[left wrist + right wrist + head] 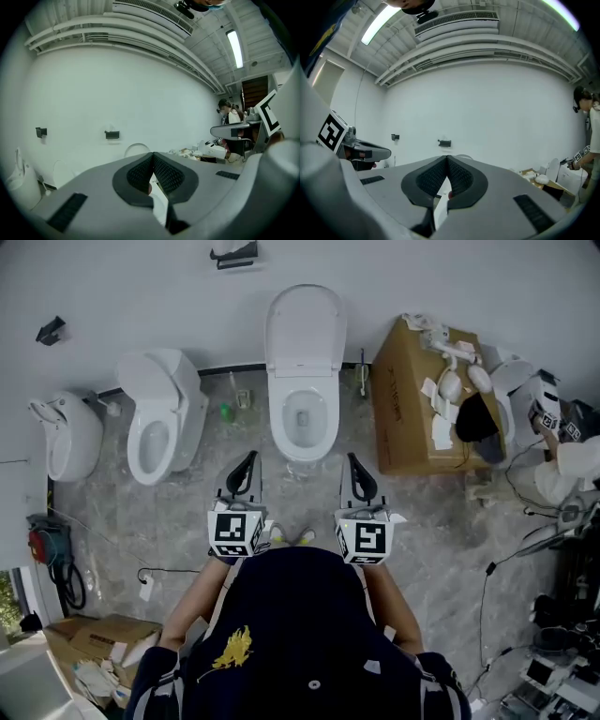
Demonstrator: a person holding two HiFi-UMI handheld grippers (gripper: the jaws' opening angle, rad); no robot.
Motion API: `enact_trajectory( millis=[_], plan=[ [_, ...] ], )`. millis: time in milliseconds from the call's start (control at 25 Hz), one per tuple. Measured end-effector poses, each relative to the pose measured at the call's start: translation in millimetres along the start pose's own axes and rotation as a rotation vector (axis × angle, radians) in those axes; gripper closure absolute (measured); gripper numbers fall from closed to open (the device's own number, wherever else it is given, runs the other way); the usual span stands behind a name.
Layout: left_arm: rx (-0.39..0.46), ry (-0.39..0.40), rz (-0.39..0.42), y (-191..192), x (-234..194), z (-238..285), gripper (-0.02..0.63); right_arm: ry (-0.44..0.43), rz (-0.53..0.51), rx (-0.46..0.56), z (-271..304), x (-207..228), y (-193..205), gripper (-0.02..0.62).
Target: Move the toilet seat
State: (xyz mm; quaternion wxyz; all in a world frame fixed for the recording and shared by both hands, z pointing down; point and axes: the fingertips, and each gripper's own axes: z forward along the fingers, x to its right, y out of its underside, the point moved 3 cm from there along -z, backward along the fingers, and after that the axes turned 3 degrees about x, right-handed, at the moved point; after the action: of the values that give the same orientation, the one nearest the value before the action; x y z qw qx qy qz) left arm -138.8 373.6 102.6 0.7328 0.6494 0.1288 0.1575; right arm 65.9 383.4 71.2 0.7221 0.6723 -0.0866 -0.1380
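From where I stand, nothing has been touched yet; I'd call this the approach. The person faces the middle toilet (pixel 305 454) at the upper centre of the head view. Its lid (pixel 306 329) is tipped up against the wall. The toilet seat (pixel 280 423) seems to lie flat on the bowl, though from above I can't be sure.

The left claw (pixel 246 472) and right claw (pixel 359 478) are held side by side just below the bowl in the frame, short of it. Both are closed with nothing in them. The next move, I'd judge, calls for reaching forward and down, then parting one claw's jaws to take the seat's front edge.

Only the head view gives the layout of the floor, with a second toilet (pixel 164 413) at left and a cardboard box (pixel 408 399) at right. The gripper views add the ribbed pads meeting at their tips and a dark bracket (pixel 444 143) on the white wall. In those views the jaws hide most of the toilet.
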Motion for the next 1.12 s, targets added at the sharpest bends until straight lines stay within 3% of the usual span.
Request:
enact_trajectory(
  millis=[280, 560, 840, 1120],
  plan=[
    [-0.008, 0.01, -0.004, 2, 11, 4, 0.589, 0.05, 0.064, -0.04, -2, 15, 13, 0.569],
    [-0.016, 0.003, 0.004, 0, 23, 2, 0.589, 0.049, 0.051, -0.069, -8, 28, 25, 0.569],
    [-0.039, -0.025, 0.012, 6, 39, -3, 0.589, 0.002, 0.099, -0.077, -20, 32, 41, 0.569],
    [-0.038, -0.038, 0.025, 6, 57, -2, 0.589, 0.012, 0.133, -0.097, -25, 49, 53, 0.569]
  ],
)
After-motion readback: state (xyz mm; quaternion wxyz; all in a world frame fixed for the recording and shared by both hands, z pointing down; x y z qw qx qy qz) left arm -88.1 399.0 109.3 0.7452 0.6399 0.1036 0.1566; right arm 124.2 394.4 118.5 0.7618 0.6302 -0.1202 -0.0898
